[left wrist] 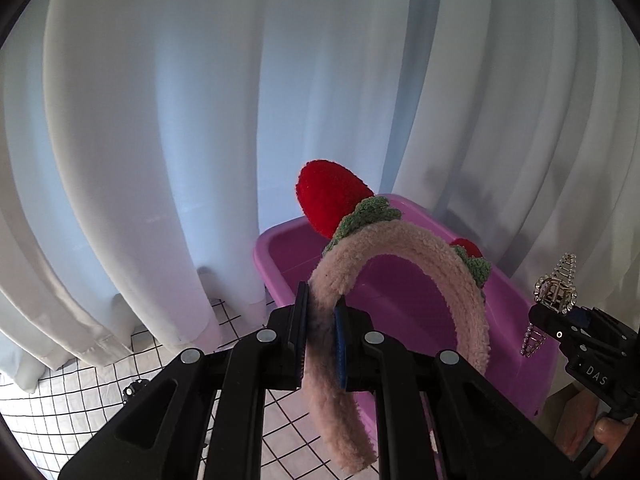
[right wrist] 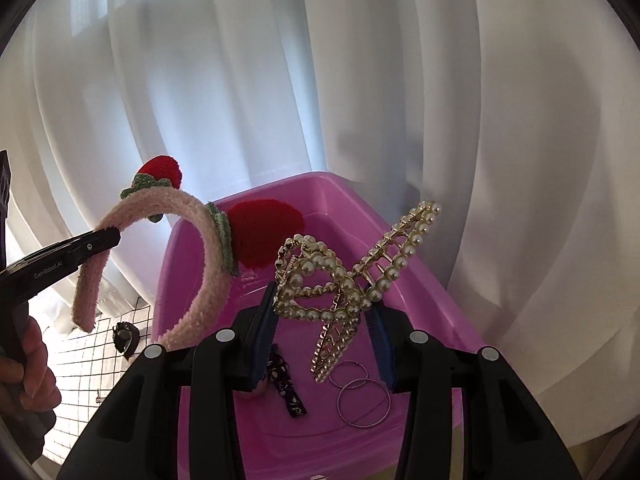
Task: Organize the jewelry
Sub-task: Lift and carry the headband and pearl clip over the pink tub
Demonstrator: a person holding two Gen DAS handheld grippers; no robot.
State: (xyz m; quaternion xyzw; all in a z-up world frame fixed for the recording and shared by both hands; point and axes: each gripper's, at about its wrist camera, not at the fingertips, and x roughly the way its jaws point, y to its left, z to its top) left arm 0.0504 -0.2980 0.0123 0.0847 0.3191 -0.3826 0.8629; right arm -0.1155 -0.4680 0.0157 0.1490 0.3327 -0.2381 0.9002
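Nearest the lens, the left gripper (left wrist: 322,340) is clamped narrow on one leg of the fuzzy pink headband (left wrist: 404,248), whose arch rises up and away to the right, its red strawberry ears (left wrist: 330,200) topmost, its free leg hanging down over the purple bin (left wrist: 276,276). The right gripper (right wrist: 324,320) is likewise closed, its jaws pinching the pearl hair claw (right wrist: 352,276) near its hinge, the claw's long axis tilted up to the right and its teeth pointing down toward the bin floor. Both pieces hang above the bin, not yet in it; the claw sits more squarely over the middle, so the right hand looks the nearer to a straight drop, while the headband hangs at the bin's near left edge and would likely need carrying further in. On the bin floor lie hoop earrings (right wrist: 362,404) and a dark patterned clip (right wrist: 286,384). The bin stands on a white grid-lined cloth (left wrist: 80,396), where a small dark clip (right wrist: 126,334) lies apart, with white curtains (left wrist: 160,120) hanging close behind.
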